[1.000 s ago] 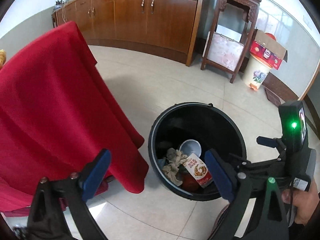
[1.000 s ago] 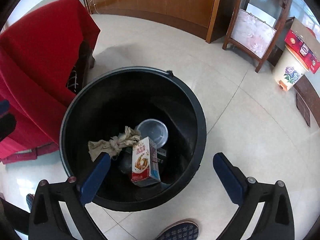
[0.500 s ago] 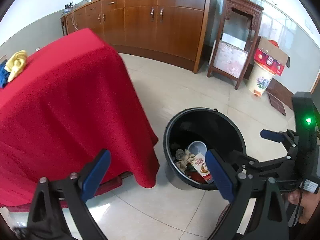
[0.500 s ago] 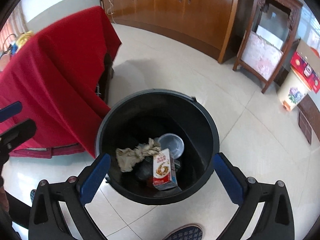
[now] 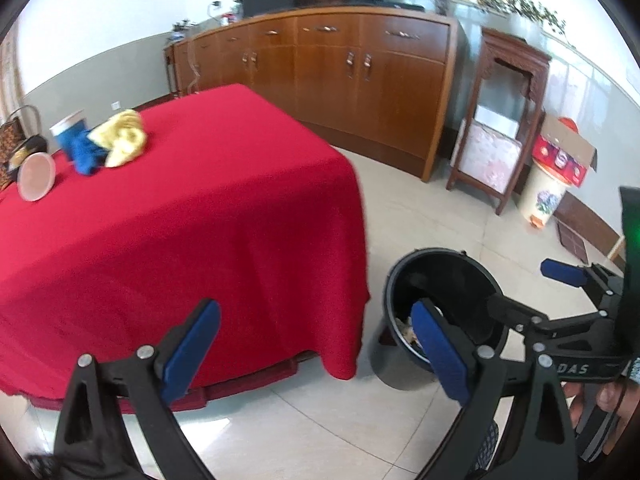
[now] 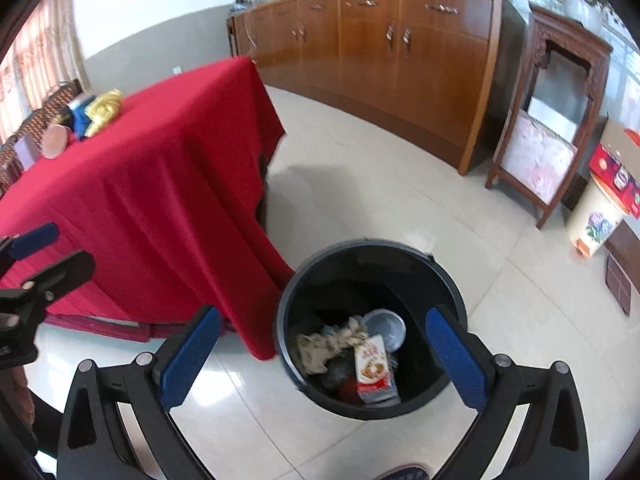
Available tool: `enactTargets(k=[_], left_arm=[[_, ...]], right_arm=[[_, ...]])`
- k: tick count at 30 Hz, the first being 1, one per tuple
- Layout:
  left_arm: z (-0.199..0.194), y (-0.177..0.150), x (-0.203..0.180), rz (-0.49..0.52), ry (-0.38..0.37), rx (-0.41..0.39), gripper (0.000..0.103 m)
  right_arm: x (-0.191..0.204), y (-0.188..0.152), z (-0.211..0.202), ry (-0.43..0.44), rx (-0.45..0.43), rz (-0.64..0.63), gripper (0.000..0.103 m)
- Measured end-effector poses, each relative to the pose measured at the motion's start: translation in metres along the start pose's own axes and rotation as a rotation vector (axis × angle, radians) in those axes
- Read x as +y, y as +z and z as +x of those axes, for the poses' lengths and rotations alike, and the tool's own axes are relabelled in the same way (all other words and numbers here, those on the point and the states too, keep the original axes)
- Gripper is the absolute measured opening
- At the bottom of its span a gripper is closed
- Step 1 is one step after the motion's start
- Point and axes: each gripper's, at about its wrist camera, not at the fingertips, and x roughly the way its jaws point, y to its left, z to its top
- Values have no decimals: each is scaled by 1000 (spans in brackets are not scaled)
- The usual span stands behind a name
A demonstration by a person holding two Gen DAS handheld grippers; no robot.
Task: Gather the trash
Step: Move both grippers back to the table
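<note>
Trash: crumpled rag (image 6: 320, 346), glossy carton (image 6: 374, 372) inside round black bin (image 6: 452, 288).

Glossy tiled floor (image 6: 400, 208), red cloth tablecloth (image 5: 180, 208)

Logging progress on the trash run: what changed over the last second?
Both grippers, left gripper and right gripper, pulled up and back from the round black trash bin, bringing the top of the red-clothed table into view. Nothing grabbed or released; jaws stay open, and the bin's contents are unchanged.

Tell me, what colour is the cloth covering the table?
Plain red tablecloth, clearest in the left wrist view.
</note>
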Motion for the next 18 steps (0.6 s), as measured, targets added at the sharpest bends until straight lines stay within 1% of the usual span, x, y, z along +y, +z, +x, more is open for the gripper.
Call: enactTargets(k=[4, 7, 10, 14, 18], left_arm=[[-13, 2, 22, -42, 43, -26, 97], [-24, 5, 44, -71, 121, -51, 99], [-38, 7, 69, -109, 174, -78, 100], [-55, 9, 100, -153, 223, -114, 100], [-70, 12, 130, -207, 246, -145, 100]], right_arm=[[24, 14, -12, 44, -42, -24, 103], [44, 27, -17, 56, -72, -47, 103], [65, 41, -22, 81, -97, -58, 103], [98, 64, -32, 127, -159, -98, 103], [127, 87, -28, 193, -177, -119, 103]])
